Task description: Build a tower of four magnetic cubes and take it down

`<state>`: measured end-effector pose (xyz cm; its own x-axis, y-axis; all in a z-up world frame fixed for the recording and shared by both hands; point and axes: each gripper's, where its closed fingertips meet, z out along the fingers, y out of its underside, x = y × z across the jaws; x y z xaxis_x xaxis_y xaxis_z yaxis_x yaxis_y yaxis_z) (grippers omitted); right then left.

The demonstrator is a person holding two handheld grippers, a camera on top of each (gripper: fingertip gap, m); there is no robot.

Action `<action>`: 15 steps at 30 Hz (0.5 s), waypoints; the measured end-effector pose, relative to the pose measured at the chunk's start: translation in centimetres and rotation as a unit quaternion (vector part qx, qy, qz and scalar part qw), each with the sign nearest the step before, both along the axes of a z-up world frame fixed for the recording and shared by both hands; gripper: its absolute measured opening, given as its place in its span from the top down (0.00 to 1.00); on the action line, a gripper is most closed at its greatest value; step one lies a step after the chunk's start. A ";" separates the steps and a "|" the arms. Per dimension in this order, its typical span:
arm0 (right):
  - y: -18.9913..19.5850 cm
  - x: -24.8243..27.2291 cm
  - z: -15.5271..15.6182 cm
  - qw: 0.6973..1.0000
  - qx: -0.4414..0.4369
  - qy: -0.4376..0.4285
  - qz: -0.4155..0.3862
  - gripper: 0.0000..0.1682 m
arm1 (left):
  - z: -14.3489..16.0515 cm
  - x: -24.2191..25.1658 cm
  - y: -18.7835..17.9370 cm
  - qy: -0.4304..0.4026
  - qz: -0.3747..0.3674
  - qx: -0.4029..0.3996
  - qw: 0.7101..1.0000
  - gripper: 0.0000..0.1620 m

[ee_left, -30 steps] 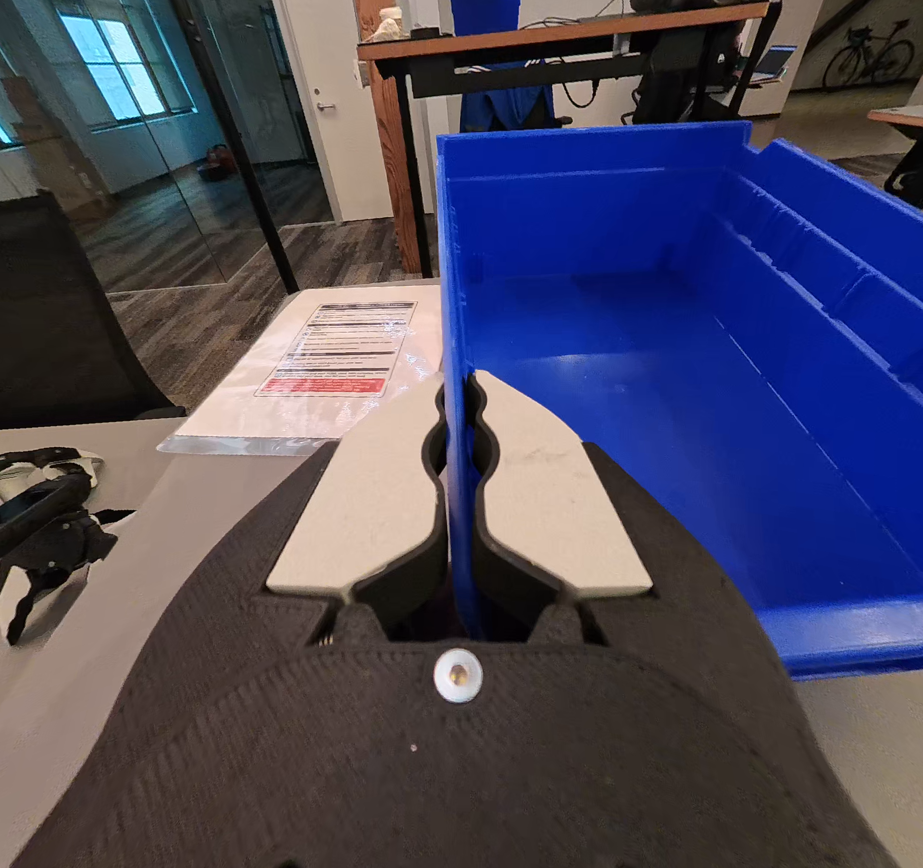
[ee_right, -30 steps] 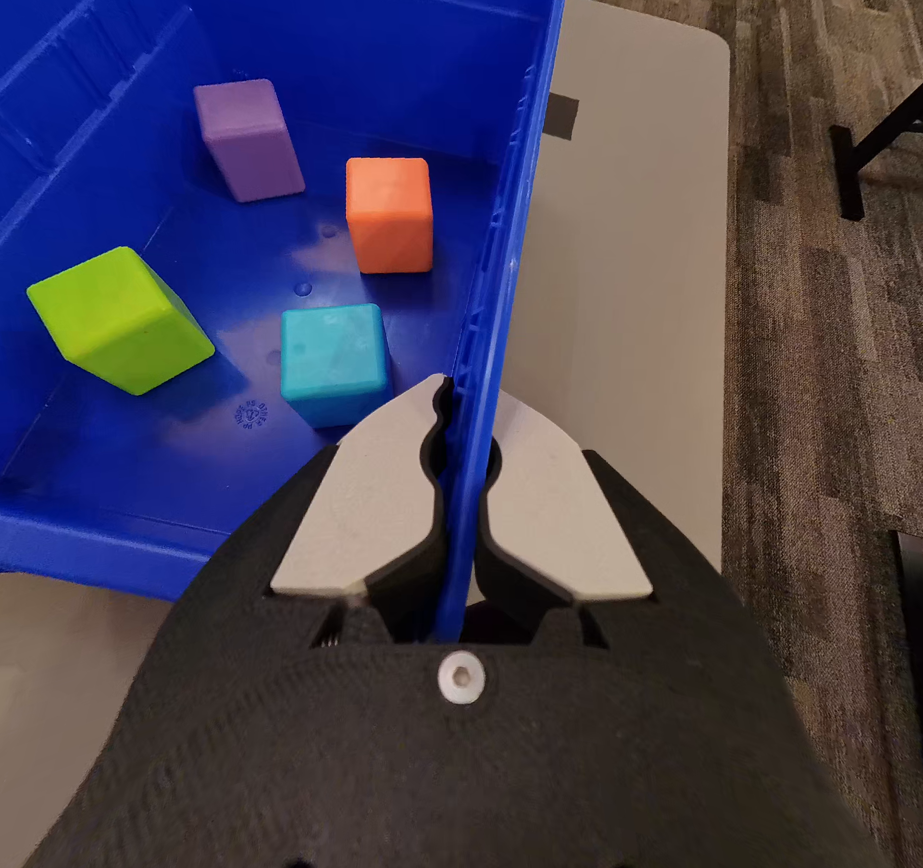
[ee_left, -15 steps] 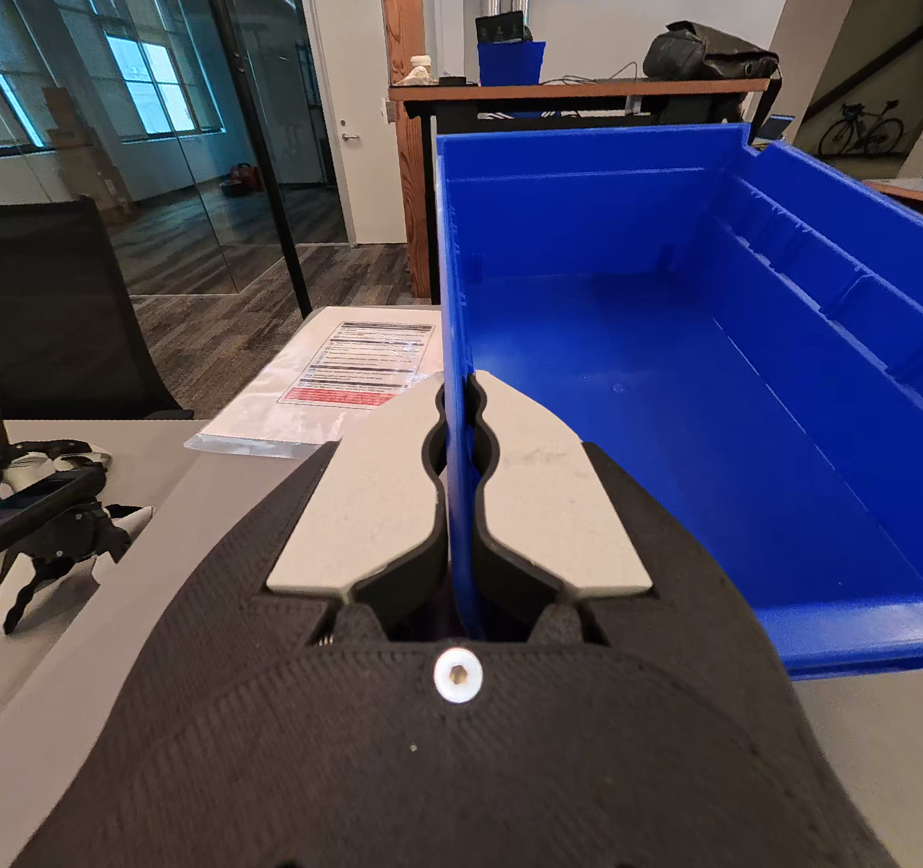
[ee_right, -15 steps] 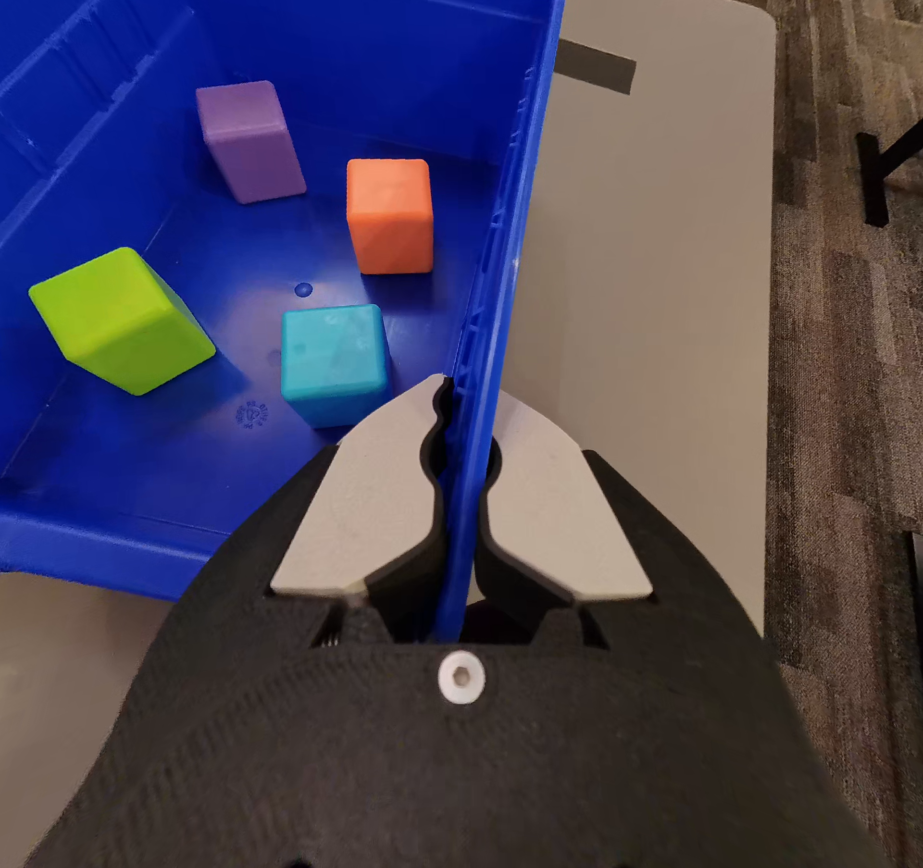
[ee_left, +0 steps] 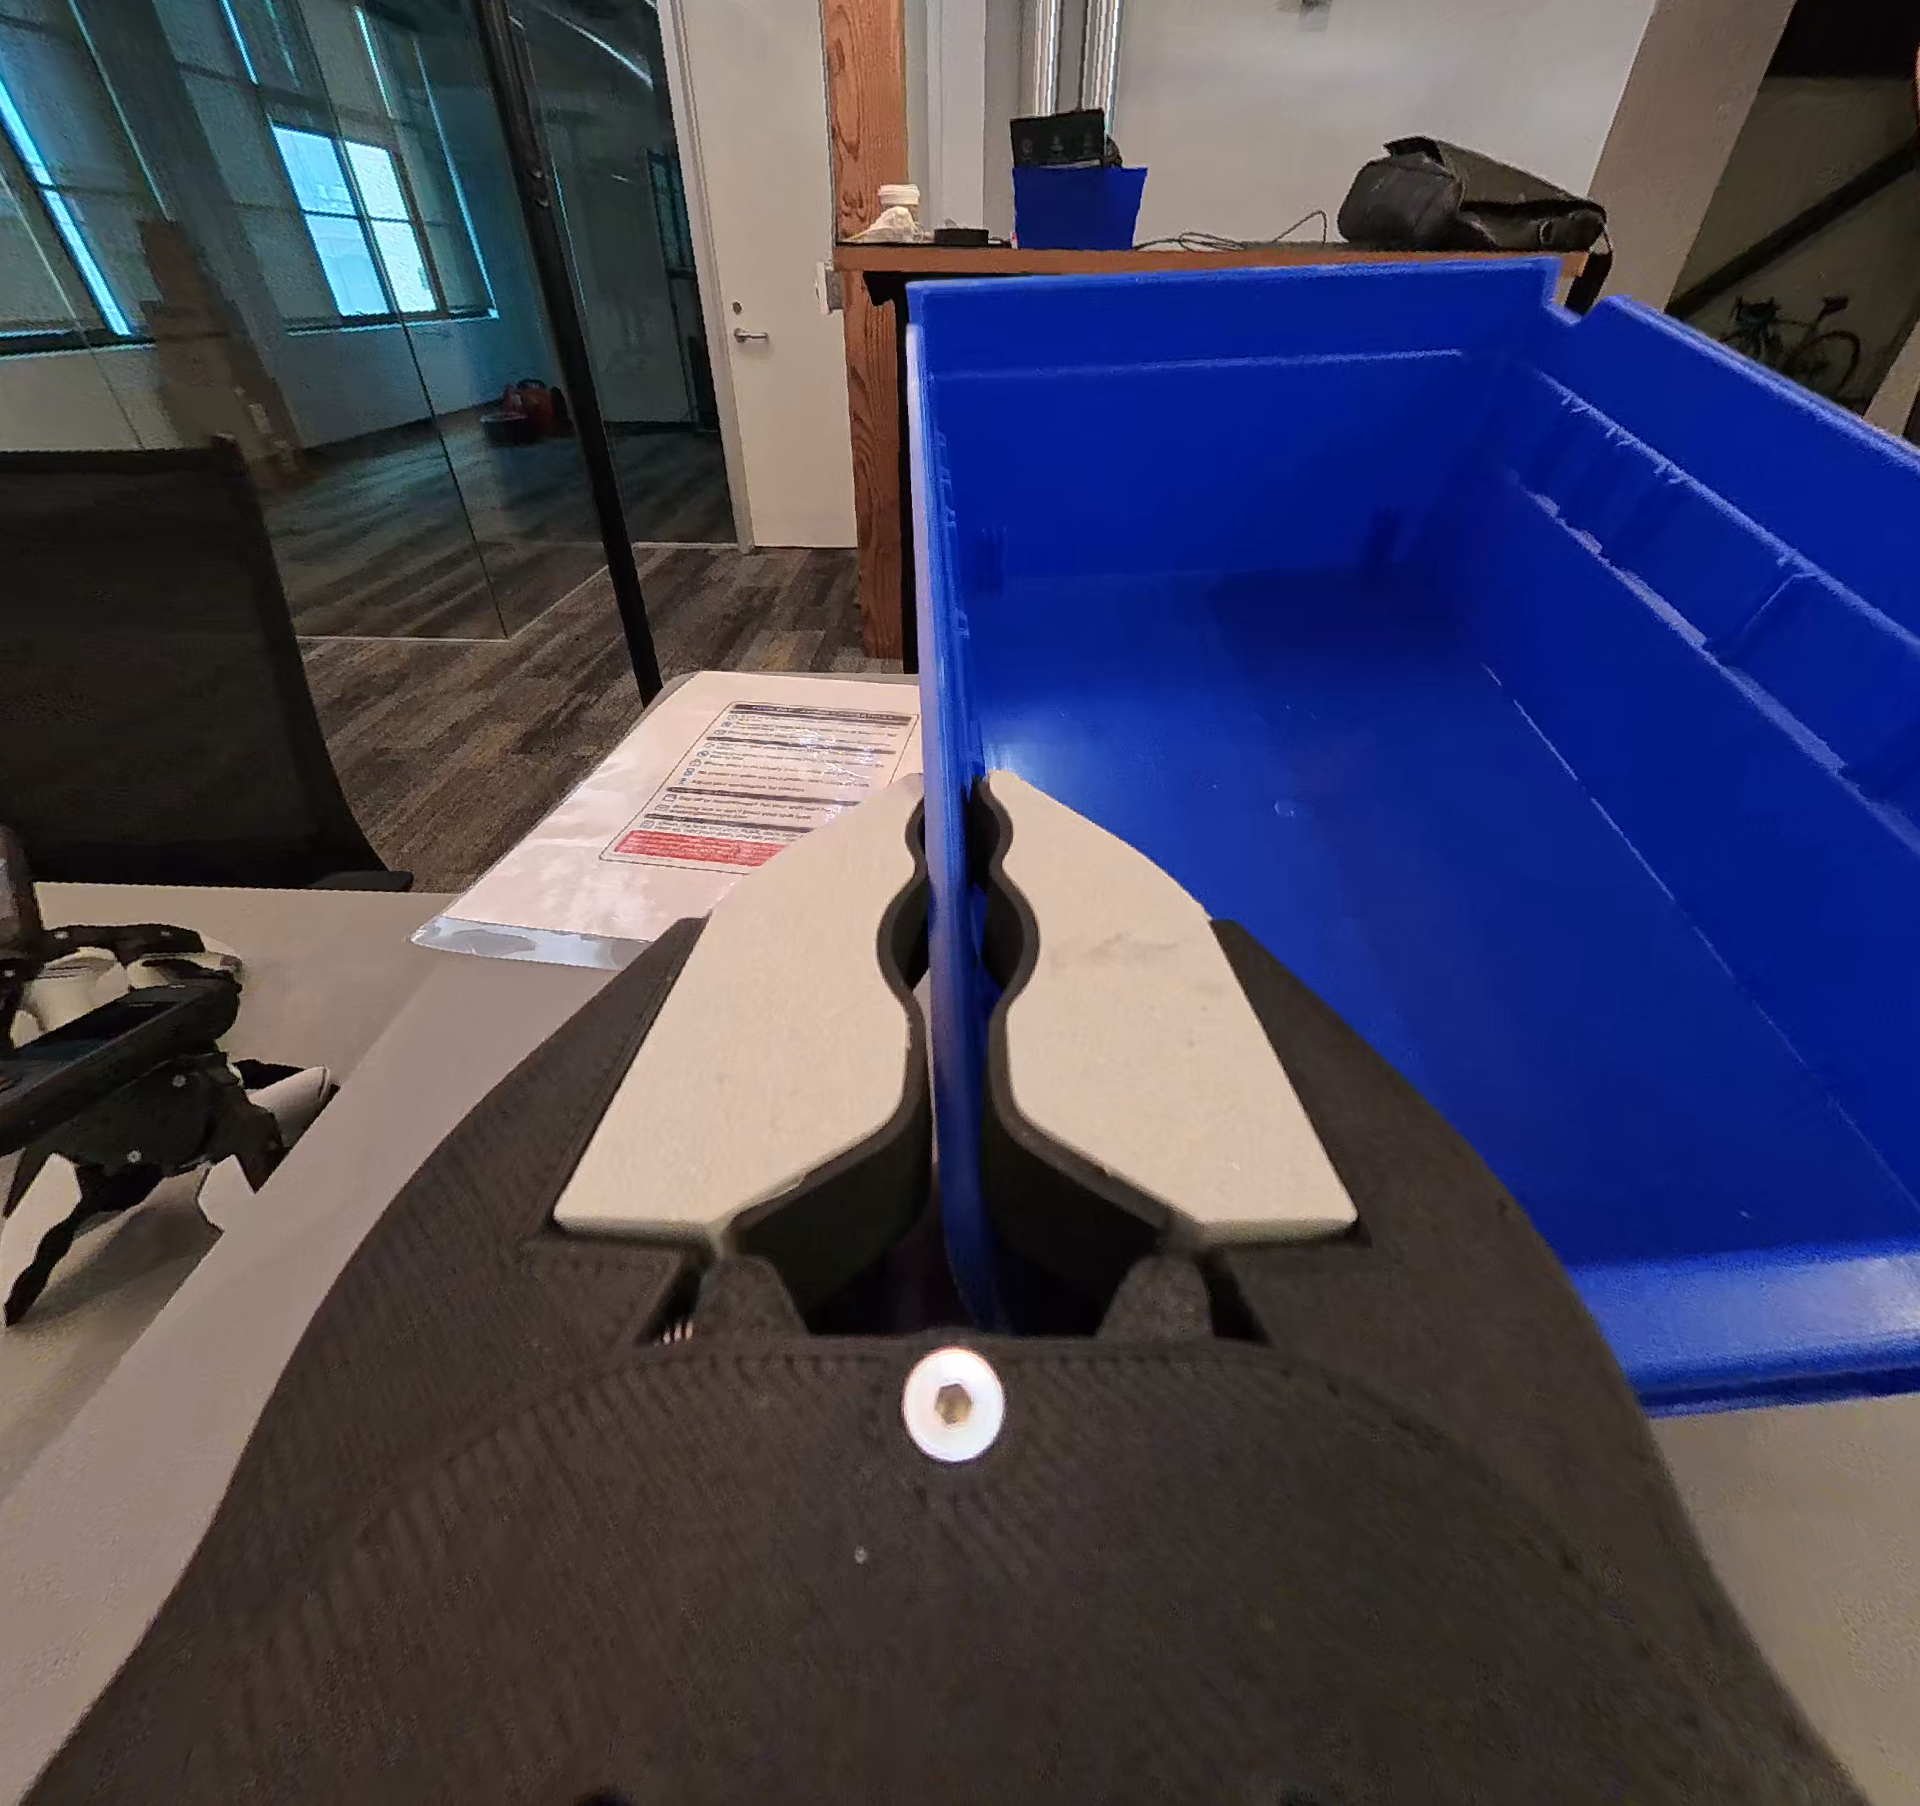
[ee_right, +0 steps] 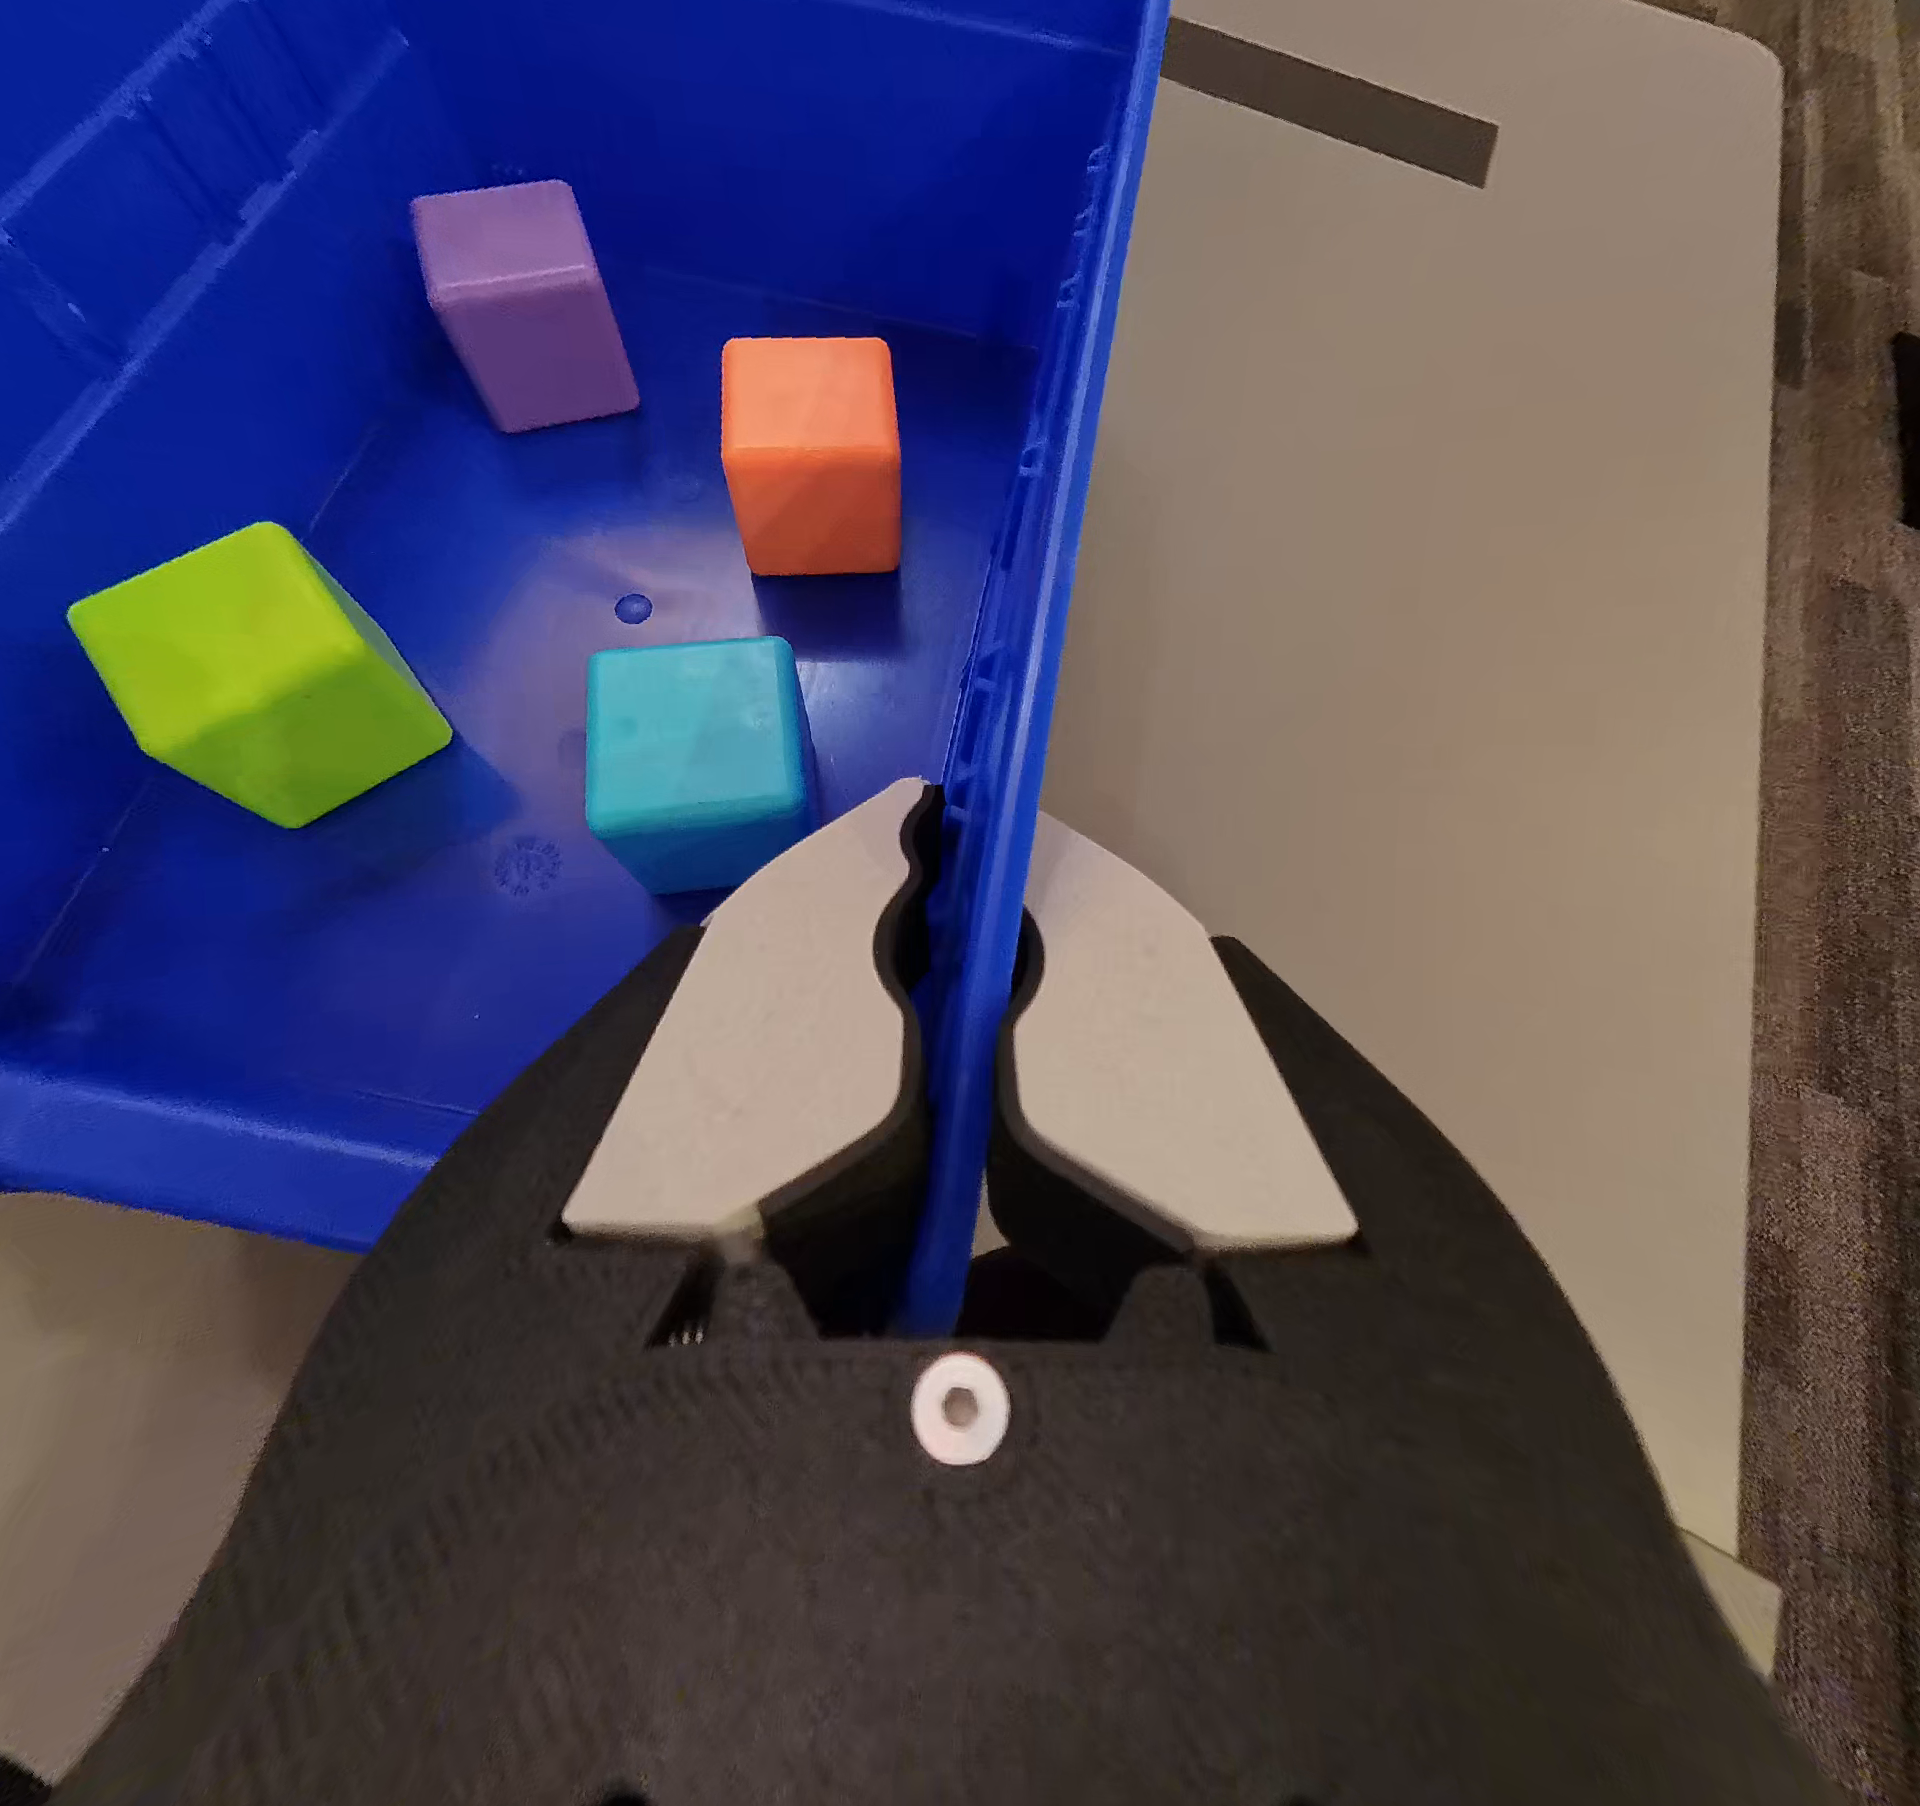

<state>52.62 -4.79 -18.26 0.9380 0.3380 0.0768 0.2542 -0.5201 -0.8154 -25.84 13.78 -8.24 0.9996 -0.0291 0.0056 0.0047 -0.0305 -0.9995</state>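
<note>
While the left gripper pinches one side wall of the blue bin, its body hides that wall's lower end. At centre frame the right gripper clamps the opposite wall, partly covering the teal cube; green cube, purple cube and orange cube lie apart inside the bin.

Four cubes lie apart on the floor of the blue bin, none stacked. The purple cube sits farthest back, the orange cube to its right near the side wall. The teal cube lies nearest, the lime-green cube at the left, turned cornerwise.
</note>
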 end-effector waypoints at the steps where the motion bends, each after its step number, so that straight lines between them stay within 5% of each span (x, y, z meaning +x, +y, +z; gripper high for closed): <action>1: -0.2 -0.4 0.0 1.000 0.001 0.002 0.004 0.96 | 0.1 0.0 -0.1 -0.001 0.000 0.002 1.000 0.98; 15: -2.0 -6.2 0.0 0.997 -0.001 0.001 0.071 0.96 | 1.1 -0.6 -0.8 -0.007 0.008 0.020 1.000 0.98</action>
